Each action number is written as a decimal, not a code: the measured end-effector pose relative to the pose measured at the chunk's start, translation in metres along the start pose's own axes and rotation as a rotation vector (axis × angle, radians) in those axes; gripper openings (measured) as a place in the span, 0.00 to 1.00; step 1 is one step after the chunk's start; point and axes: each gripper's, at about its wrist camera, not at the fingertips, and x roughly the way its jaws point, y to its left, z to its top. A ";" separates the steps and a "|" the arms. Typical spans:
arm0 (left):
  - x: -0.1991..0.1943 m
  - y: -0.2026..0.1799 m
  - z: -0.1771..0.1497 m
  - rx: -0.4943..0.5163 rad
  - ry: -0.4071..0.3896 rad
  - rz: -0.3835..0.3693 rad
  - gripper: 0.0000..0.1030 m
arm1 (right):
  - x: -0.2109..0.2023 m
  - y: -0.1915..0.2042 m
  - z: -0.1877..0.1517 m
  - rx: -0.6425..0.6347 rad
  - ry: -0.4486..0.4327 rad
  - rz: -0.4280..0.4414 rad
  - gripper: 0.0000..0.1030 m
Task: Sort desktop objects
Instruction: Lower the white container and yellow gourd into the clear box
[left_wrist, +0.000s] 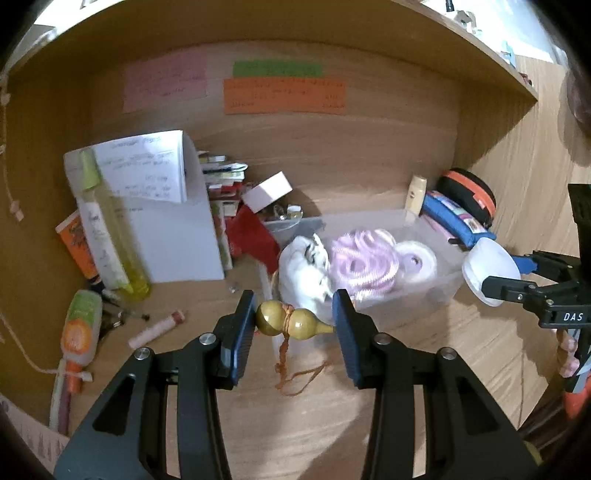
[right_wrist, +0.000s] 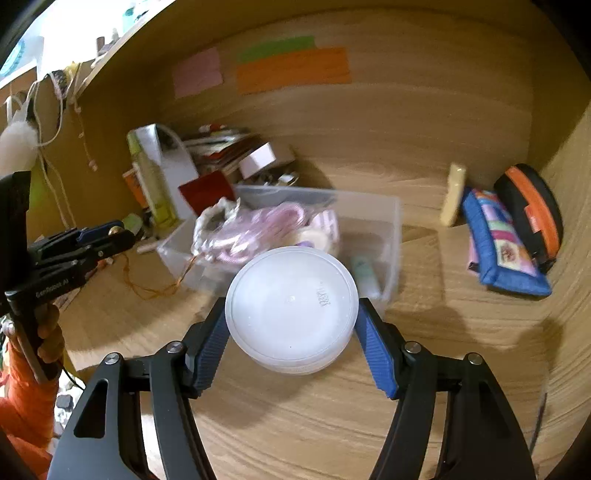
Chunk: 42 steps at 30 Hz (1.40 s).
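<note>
**Grippers loaded, bin waiting**

Left gripper (left_wrist: 295, 325) first: its jaws pinch one small wooden gourd (left_wrist: 291, 324) end to end, bulb against one pad, stem tip against the other, and its orange cord (left_wrist: 291, 373) dangles to the desk (left_wrist: 424, 369). Right gripper (right_wrist: 291, 332) has its jaws clamped across one round white plastic tub (right_wrist: 291, 306), held clear of the wood. Both hang just short of the clear plastic bin (right_wrist: 395, 236), so this looks like the drop-off step, two items carried at once. Next move, by my read: ease each one over the rim, then spread the jaws. Inside the bin already: one pink coiled cord (left_wrist: 364, 258), one white cloth bundle (left_wrist: 304, 266), one tape roll (left_wrist: 415, 262). Further back, one blue pouch (right_wrist: 502, 247) and one black-and-orange case (right_wrist: 532, 206) by the wall, three coloured notes (left_wrist: 282, 96) above.
</note>
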 end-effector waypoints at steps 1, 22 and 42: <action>0.003 0.000 0.002 -0.003 0.003 -0.007 0.41 | -0.002 -0.003 0.003 0.002 -0.007 -0.008 0.62; 0.076 0.016 0.013 -0.056 0.097 -0.090 0.41 | 0.066 -0.041 0.057 0.035 0.051 -0.086 0.62; 0.079 0.016 0.009 -0.018 0.065 -0.100 0.59 | 0.100 -0.032 0.072 -0.001 0.087 -0.105 0.59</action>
